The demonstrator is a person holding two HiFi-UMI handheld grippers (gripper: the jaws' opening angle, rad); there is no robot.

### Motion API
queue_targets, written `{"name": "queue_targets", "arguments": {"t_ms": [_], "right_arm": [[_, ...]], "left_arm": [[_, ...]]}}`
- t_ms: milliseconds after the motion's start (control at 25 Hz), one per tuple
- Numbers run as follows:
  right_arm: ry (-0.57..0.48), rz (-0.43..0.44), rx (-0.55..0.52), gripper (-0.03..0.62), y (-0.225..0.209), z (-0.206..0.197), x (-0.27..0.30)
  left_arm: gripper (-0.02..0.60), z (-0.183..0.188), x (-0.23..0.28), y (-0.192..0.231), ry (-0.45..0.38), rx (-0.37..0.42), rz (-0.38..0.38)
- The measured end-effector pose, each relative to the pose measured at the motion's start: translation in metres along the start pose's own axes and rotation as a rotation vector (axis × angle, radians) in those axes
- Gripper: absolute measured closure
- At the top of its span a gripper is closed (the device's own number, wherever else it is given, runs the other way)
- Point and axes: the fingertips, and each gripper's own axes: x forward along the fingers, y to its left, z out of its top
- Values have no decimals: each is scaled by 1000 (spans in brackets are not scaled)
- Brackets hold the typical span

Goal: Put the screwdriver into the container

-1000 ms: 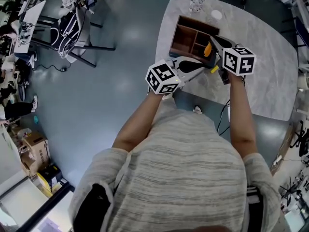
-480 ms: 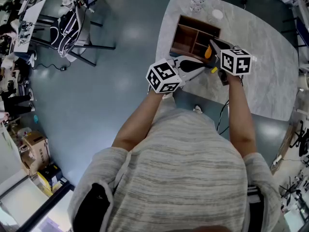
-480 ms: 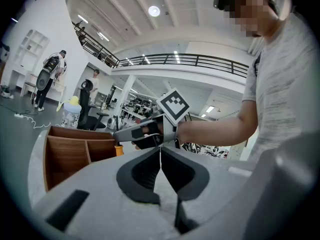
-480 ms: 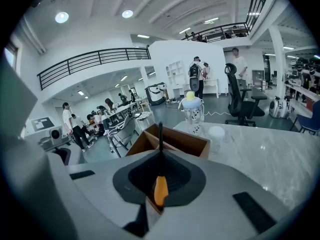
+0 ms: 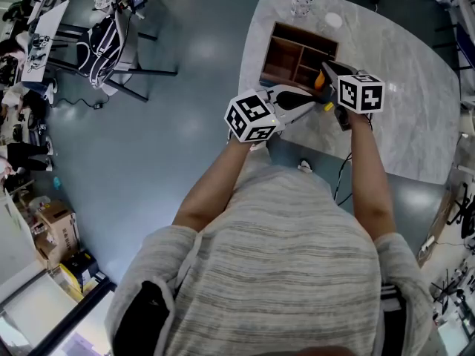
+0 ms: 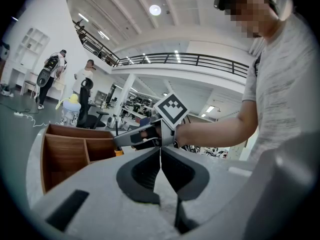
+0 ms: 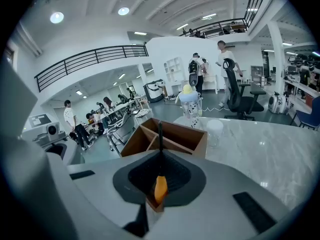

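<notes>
One job left, head view: your right gripper (image 5: pixel 327 75) hovers at the near edge of the container (image 5: pixel 286 50), screwdriver (image 5: pixel 320 78) not inside yet. Left gripper view: your left gripper (image 6: pixel 160 153) is pressed together, empty, beside the container. Right gripper view: jaws pinch the orange handle, shaft pointing over the container.

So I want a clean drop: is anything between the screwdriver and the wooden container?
Nothing visible. The right gripper holds the screwdriver with its shaft pointing at the open container. The bottle and cup stand beyond it, out of the path.
</notes>
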Motion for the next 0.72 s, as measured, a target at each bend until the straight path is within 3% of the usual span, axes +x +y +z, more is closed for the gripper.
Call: {"name": "queue_targets", "arguments": {"t_ms": [720], "right_arm": [[33,-3,-62,576,2,-21,1]], "left_arm": [[563,-5,14,-2,21,-8,-14]]}}
